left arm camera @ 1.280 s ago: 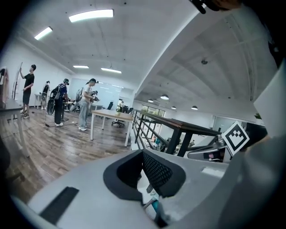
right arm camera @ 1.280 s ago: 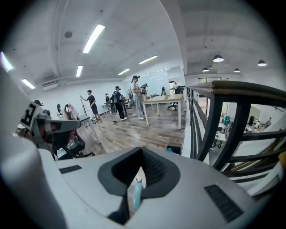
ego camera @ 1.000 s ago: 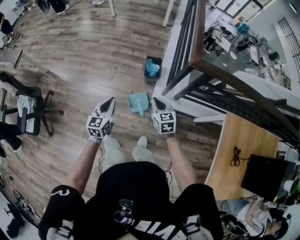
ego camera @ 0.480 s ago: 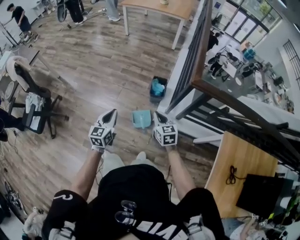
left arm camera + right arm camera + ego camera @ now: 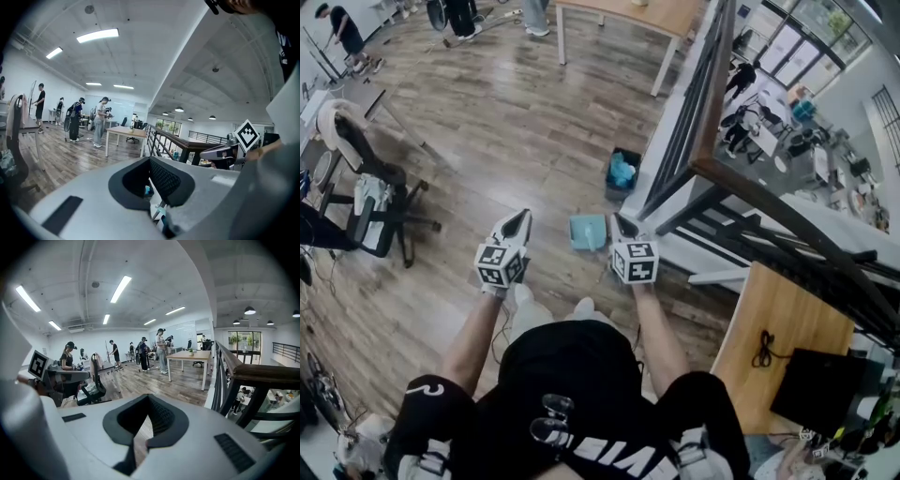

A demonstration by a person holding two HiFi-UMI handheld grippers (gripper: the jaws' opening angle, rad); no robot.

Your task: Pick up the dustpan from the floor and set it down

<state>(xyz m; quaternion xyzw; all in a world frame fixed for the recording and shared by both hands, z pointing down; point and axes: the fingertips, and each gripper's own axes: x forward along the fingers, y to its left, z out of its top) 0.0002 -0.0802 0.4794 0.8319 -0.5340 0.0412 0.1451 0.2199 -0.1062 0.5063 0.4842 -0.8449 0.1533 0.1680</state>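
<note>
The light-blue dustpan (image 5: 588, 232) lies flat on the wooden floor, just ahead of the person's feet. In the head view it shows between the two gripper tips, well below them. My left gripper (image 5: 519, 222) is held to its left and my right gripper (image 5: 622, 225) to its right, both raised and pointing forward. Neither touches the dustpan. In the left gripper view my left gripper (image 5: 157, 206) has its jaws together with nothing held. In the right gripper view my right gripper (image 5: 139, 437) is likewise shut and empty, with bare floor showing past its pads.
A dark bin (image 5: 623, 171) with blue contents stands beyond the dustpan, beside a black railing with a wooden handrail (image 5: 712, 112). An office chair (image 5: 370, 202) is at left, a wooden table (image 5: 628, 11) far ahead, a wooden desk (image 5: 778, 319) at right. People stand at the far end.
Both grippers have risen with the person, and the floor looks farther away. The dustpan has stayed in place on the floor. Both grippers remain shut.
</note>
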